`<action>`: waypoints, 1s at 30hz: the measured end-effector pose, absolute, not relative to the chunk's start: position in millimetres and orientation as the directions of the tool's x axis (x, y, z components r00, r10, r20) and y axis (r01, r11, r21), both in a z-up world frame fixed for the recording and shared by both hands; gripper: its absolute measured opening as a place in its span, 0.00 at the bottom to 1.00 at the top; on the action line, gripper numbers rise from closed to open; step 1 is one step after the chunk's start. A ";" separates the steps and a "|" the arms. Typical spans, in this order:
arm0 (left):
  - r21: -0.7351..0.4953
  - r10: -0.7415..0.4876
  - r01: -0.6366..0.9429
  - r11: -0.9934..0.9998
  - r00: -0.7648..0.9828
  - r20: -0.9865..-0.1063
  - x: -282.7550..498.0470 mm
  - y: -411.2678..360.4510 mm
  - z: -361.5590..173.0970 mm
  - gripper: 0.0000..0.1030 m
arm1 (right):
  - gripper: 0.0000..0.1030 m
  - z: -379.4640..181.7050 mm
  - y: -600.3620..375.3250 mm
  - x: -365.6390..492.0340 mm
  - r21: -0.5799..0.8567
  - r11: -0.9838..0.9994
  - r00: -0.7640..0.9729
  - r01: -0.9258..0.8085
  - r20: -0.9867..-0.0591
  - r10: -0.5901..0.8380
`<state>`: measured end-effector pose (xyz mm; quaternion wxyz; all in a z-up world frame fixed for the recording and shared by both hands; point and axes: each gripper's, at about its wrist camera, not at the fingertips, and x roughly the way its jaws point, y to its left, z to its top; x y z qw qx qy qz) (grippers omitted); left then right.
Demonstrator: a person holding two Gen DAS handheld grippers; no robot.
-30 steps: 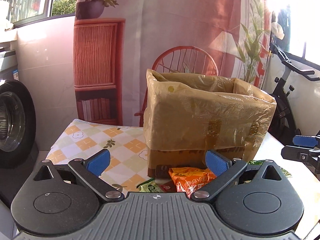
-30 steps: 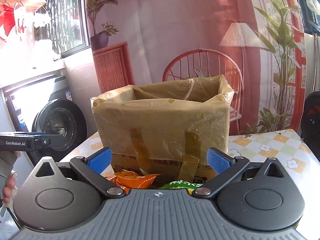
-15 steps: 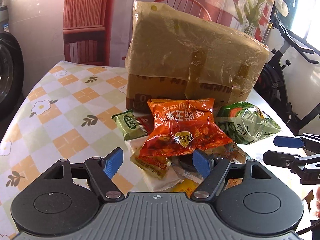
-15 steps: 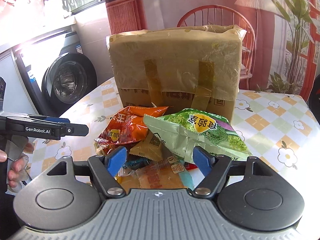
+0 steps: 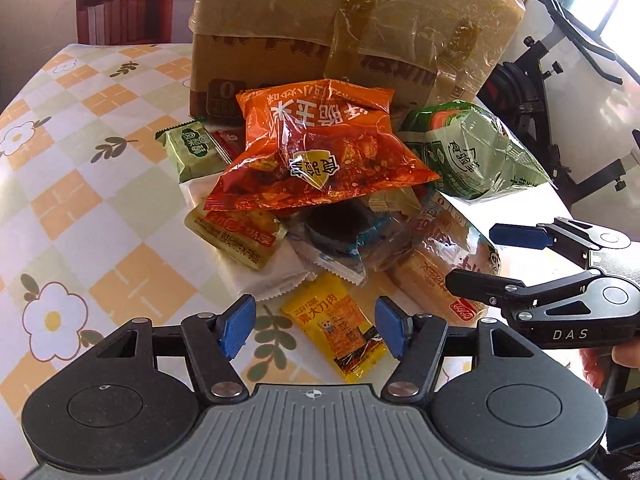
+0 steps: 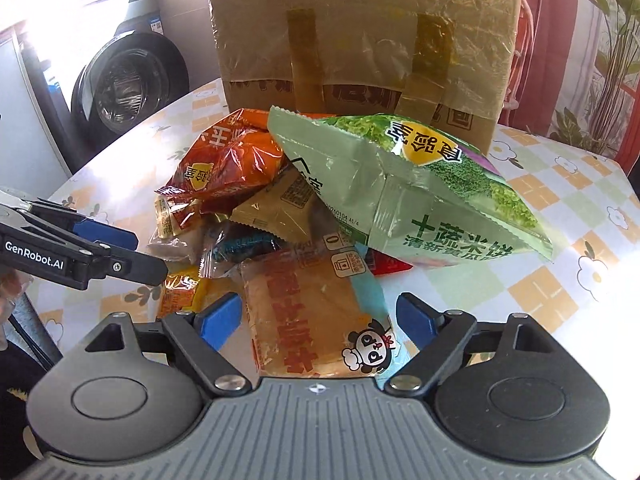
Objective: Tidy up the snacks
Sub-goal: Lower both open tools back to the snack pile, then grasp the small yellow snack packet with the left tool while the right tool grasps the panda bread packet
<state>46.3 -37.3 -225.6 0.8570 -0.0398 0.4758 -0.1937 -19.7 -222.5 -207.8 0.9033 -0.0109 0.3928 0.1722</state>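
Both grippers have dropped toward the tabletop (image 5: pixel 60 208) in the past second, tipping their cameras from the room's far wall down onto a heap of snack packets — the sorting is about to begin, though nothing has yet been lifted.

Left gripper (image 5: pixel 316 330) hangs over the near edge of the pile, its blue-padded fingers (image 5: pixel 236 326) closing from their earlier wide spread. A small yellow sachet with a cartoon print (image 5: pixel 334 326) lies between them, but the pads do not touch it. Right gripper (image 6: pixel 318 320) straddles a clear-wrapped loaf of sliced bread with a panda logo (image 6: pixel 316 320); its fingers are opening again after a brief narrowing and stand apart from the wrapper on both sides.

Behind these lie the rest of the snacks: a crinkled orange crisp bag (image 5: pixel 320 148) on top at the centre, a pale green vegetable-cracker bag (image 6: pixel 404 184) leaning to its right, a small green square packet (image 5: pixel 192 154) at the far left. A tall cardboard box wrapped in clear plastic and brown tape (image 5: pixel 344 28) stands at the far side, touching the heap — judging by the task, the likely home for the packets.

With each gripper now framing its own item, the next move looks like two separate pickups; the slippery film could let the flat sachet slide.
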 end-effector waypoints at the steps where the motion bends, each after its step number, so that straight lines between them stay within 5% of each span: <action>1: -0.255 -0.375 0.302 0.919 0.464 -0.803 46.1 -40.1 -228.1 0.65 | 0.81 -210.2 -223.8 -18.8 0.134 0.939 0.625 -0.318 -0.715 0.313; 9: -0.275 -0.379 0.284 0.918 0.433 -0.818 51.9 -44.9 -241.0 0.65 | 0.75 -217.0 -218.6 -20.5 0.179 0.936 0.605 -0.305 -0.723 0.335; 19: -0.155 -0.298 0.324 0.933 0.460 -0.836 52.1 -66.5 -237.5 0.66 | 0.71 -215.8 -211.8 -29.3 0.224 0.933 0.604 -0.283 -0.713 0.355; 30: -0.155 -0.195 0.121 0.980 0.500 -0.844 55.8 -23.1 -234.1 0.64 | 0.69 -216.1 -200.6 -31.3 0.258 0.912 0.590 -0.319 -0.700 0.404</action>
